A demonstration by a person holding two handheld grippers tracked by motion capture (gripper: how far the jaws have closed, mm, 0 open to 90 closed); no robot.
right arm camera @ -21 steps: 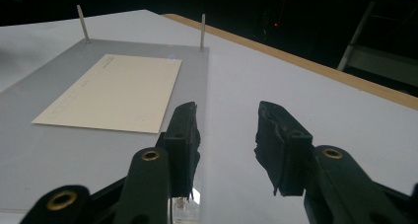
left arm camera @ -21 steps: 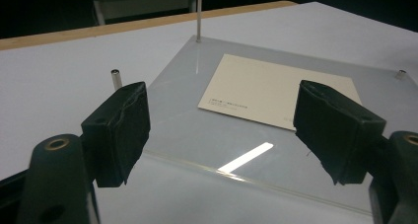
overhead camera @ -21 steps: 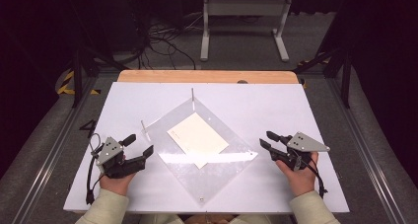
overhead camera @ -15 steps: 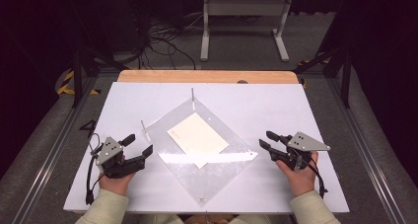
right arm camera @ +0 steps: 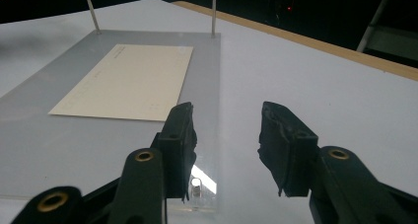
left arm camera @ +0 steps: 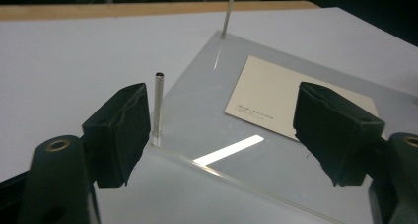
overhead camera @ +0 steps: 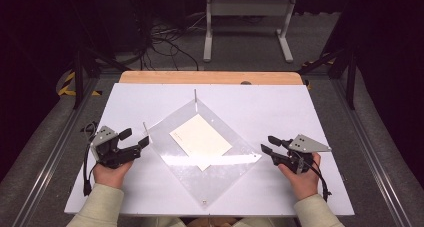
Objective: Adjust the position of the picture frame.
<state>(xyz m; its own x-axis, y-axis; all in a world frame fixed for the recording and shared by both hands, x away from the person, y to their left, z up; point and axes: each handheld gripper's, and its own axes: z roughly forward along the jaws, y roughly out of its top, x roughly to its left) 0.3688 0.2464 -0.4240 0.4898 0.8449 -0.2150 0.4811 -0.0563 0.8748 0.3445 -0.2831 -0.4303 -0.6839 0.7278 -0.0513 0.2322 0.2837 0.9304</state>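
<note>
Cream sleeves (overhead camera: 102,204) — black fingers (left arm camera: 118,130), brass-ringed pivots, grey three-cornered plates, trailing black cables.

Left gripper (overhead camera: 137,143) and right gripper (overhead camera: 265,144) (both hand-held), jaws apart.

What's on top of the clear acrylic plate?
On the clear acrylic plate lies a cream card with small print, and thin metal pins stand upright at its corners. A card's white corner peeks out beneath it, the rest covered.
</note>
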